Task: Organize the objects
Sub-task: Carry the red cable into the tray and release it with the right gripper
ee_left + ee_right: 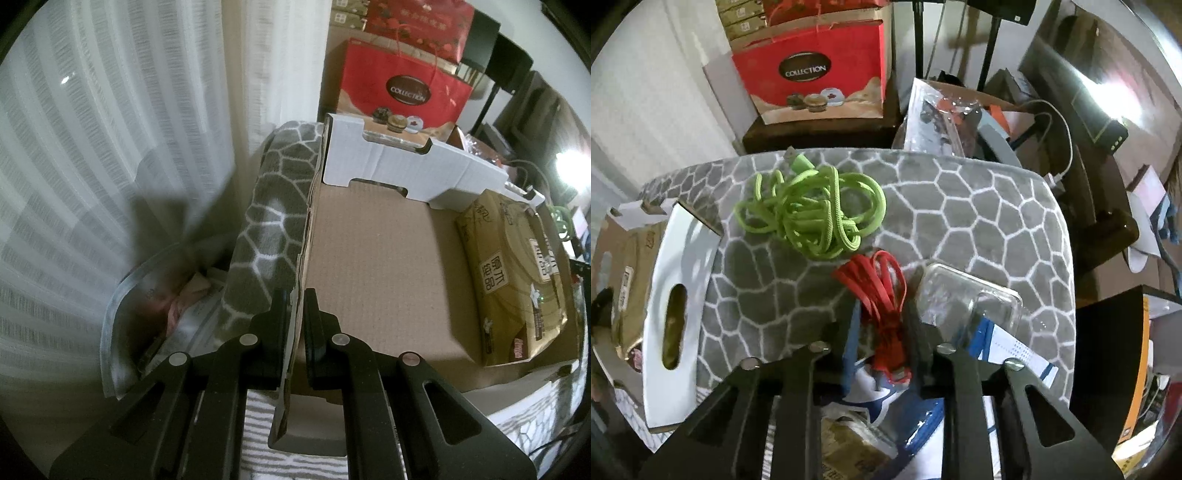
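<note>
In the left wrist view my left gripper [295,314] is shut on the near side wall of an open cardboard box [373,266], one finger on each side of the wall. A gold tissue pack [517,277] lies inside the box at the right. In the right wrist view my right gripper [882,325] is closed around a bundled red cable [882,295] on a grey honeycomb mat [979,229]. A tangled green cable [812,210] lies on the mat beyond it. A clear plastic blister pack [967,299] lies just right of the red cable.
The box's white flap [676,295] with a hand slot shows left of the mat. A red "Collection" gift bag [812,77] stands behind. White curtains [110,147] hang at the left. Clutter, cables and bags [960,110] lie beyond the mat's far edge.
</note>
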The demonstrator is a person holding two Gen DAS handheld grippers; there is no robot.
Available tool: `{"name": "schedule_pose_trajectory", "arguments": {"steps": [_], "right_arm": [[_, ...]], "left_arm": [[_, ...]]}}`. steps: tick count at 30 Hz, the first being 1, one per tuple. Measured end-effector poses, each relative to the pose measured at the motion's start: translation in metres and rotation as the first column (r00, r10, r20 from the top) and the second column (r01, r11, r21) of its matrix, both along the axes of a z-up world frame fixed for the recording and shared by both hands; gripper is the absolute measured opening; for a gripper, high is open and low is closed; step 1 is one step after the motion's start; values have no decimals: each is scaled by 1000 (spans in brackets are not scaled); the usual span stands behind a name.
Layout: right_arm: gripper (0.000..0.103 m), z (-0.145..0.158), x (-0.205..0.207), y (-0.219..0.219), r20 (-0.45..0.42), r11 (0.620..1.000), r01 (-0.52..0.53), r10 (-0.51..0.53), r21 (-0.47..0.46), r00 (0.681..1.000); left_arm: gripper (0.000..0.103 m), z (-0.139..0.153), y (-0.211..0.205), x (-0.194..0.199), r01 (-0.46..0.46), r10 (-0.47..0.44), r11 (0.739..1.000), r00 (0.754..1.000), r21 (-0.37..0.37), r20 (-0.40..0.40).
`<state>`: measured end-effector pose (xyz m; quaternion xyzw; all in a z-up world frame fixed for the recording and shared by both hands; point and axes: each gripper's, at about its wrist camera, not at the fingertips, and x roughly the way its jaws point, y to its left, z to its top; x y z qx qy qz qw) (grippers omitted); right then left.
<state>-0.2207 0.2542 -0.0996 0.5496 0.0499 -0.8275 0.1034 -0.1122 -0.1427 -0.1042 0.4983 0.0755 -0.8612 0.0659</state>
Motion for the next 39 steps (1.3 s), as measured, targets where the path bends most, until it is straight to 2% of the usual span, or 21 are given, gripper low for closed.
{"name": "schedule_pose_trajectory", "arguments": {"steps": [3,11,17,22,26,30,36,39], "right_arm": [[13,7,1,7,-3,998,27,-27,-62,1000],[13,44,22,11,-48,991,45,-51,-129,998],[13,85,48,-24,-110,981,-52,32,-184,993],[13,106,64,-84,-123,949,-181,154,-257,980],[13,102,70,-134,-109,931,-253,232,-262,967],[13,85,71,-176,-72,909,-289,281,-299,957],[14,56,67,-212,-26,898,-280,288,-339,957],[18,43,63,-224,-4,901,-264,279,-343,960]], "left_arm": [[8,0,0,1,1,-1,1000,1000,2,1],[8,1,0,1,-2,2,1000,1000,6,3],[8,1,-1,1,-1,1,1000,1000,9,3],[8,1,-1,1,-1,1,1000,1000,12,4],[8,1,-1,1,-2,2,1000,1000,13,4],[8,1,-1,2,-5,5,1000,1000,13,4],[8,2,-1,1,-5,5,1000,1000,13,4],[8,1,-1,1,-5,5,1000,1000,14,5]]}}
